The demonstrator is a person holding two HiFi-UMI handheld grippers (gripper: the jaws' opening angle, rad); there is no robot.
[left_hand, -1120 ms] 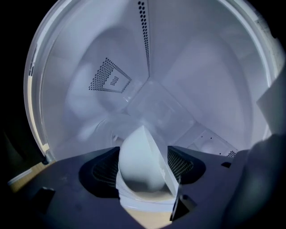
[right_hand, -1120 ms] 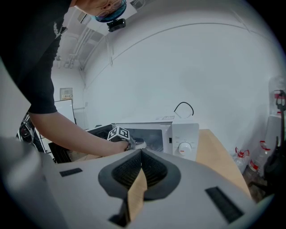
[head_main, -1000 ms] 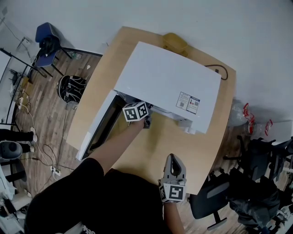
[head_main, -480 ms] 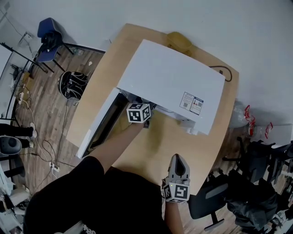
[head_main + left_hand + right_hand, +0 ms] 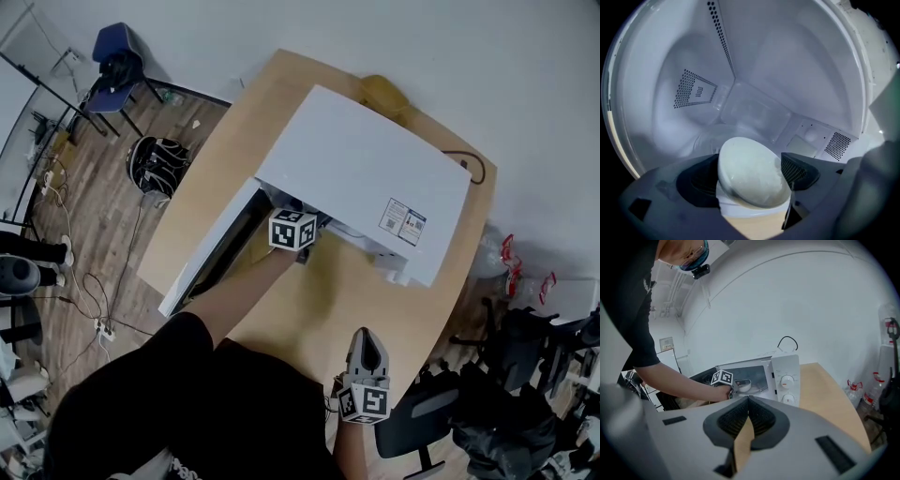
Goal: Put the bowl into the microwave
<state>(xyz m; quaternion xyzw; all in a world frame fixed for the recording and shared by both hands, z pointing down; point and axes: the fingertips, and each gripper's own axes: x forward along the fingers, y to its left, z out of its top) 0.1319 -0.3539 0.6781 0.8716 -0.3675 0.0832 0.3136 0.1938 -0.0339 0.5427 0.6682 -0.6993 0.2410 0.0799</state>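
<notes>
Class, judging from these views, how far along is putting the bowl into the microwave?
Nearly done. Done: the door is open and the bowl sits inside the microwave. In hand: the left claw has just been opening, with the bowl between its jaws. Left: draw that claw out. The right claw is shut and empty.

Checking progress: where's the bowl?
The bowl is inside the microwave, low centre in the left gripper view, between the jaws of the left gripper, which have just been opening.
</notes>
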